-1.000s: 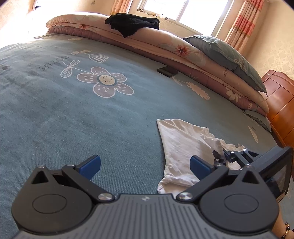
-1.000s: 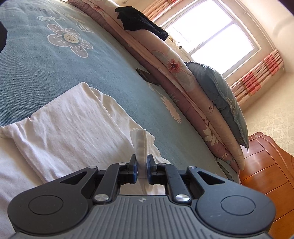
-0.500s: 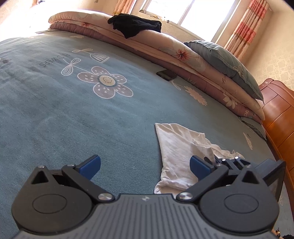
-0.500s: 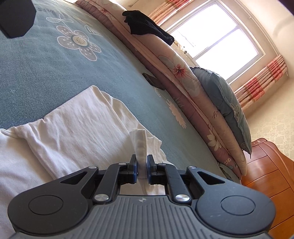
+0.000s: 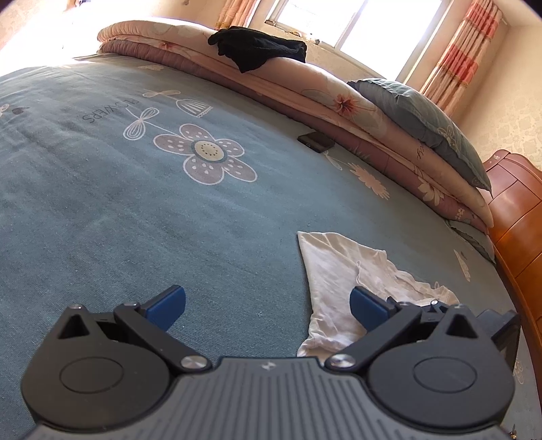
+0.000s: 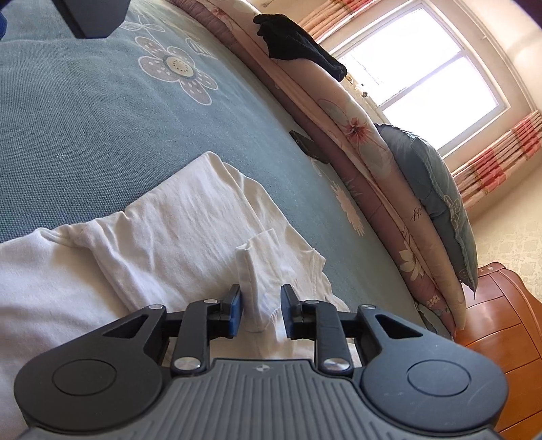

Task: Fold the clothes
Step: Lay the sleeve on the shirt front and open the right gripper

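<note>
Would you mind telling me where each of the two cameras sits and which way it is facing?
Left wrist: on the left claw, low over the blue bedspread, facing the rolled quilt and window; its open fingers and part of the right claw show.
Right wrist: on the right claw, open around a fold of the white shirt, facing the same way.
Shared: shirt, black garment, phone, pillow.
</note>
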The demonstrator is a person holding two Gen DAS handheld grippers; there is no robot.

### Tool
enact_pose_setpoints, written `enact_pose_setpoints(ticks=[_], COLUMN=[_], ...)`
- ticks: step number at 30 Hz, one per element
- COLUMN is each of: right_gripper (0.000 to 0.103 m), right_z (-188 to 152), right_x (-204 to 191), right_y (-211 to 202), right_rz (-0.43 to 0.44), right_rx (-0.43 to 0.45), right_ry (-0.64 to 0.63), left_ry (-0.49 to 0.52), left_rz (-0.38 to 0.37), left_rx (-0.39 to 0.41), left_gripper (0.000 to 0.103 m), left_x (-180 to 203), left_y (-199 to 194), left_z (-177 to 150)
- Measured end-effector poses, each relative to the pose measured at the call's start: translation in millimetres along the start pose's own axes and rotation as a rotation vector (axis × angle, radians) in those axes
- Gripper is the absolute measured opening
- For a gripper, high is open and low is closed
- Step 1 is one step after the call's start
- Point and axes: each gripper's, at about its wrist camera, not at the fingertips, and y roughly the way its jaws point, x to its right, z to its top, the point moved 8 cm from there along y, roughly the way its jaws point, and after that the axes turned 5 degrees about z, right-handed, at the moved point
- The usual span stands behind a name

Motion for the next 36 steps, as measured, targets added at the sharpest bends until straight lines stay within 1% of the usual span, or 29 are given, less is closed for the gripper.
enact_pose_setpoints(ticks=[2, 4, 7, 9, 10, 13, 14, 16, 17, 19, 20, 22, 24, 26, 28, 32, 34, 35, 36], right_gripper=[0.051, 0.055, 0.055, 0.061, 0.065, 0.065, 0.067, 0.068, 0.071, 0.072, 0.075, 0.080, 0.081, 0.081, 0.081, 0.081, 0.081, 0.081, 0.081], right_z=[0, -2, -13, -24, -31, -58, -67, -85, -94, -114, -124, -144, -163, -183, -199, -214, -219, -221, -223], right_x=[2, 9, 29, 47, 60, 105, 121, 150, 163, 185, 193, 201, 200, 192, 180, 153, 148, 146, 144], right_y=[-10, -23, -43, -57, -64, -85, -91, -104, -109, -121, -126, -133, -133, -126, -117, -98, -90, -87, -83], right_rz=[0.031, 0.077, 0.146, 0.182, 0.186, 0.189, 0.182, 0.162, 0.153, 0.132, 0.127, 0.126, 0.145, 0.212, 0.291, 0.496, 0.562, 0.595, 0.628], right_rx=[0.000, -0.006, -0.028, -0.044, -0.057, -0.113, -0.131, -0.159, -0.172, -0.186, -0.187, -0.169, -0.148, -0.112, -0.083, -0.015, 0.009, 0.021, 0.034], right_ry=[0.003, 0.021, 0.078, 0.122, 0.149, 0.247, 0.284, 0.355, 0.390, 0.465, 0.502, 0.574, 0.644, 0.747, 0.836, 0.988, 1.045, 1.073, 1.102], left_ry=[0.004, 0.008, 0.030, 0.068, 0.088, 0.142, 0.153, 0.165, 0.170, 0.171, 0.170, 0.168, 0.167, 0.173, 0.180, 0.160, 0.125, 0.085, 0.037], left_rz=[0.000, 0.001, 0.008, 0.026, 0.036, 0.070, 0.074, 0.059, 0.049, 0.018, -0.004, -0.056, -0.106, -0.155, -0.225, -0.354, -0.392, -0.408, -0.428], left_rx=[0.016, 0.033, 0.059, 0.087, 0.099, 0.125, 0.127, 0.122, 0.119, 0.111, 0.110, 0.111, 0.107, 0.084, 0.055, 0.044, 0.021, -0.012, -0.056], left_gripper=[0.102, 0.102, 0.102, 0.102, 0.103, 0.103, 0.103, 0.103, 0.103, 0.103, 0.103, 0.103, 0.103, 0.102, 0.102, 0.102, 0.101, 0.101, 0.098], left_x=[1, 1, 4, 9, 11, 17, 19, 24, 27, 32, 36, 45, 54, 65, 76, 94, 100, 102, 105], left_y=[-1, -1, -3, -4, -4, -3, -2, 0, 1, 4, 5, 7, 9, 11, 12, 9, 11, 16, 22], left_z=[1, 1, 2, 1, 1, -1, -2, -5, -7, -11, -13, -18, -24, -31, -39, -46, -46, -45, -45])
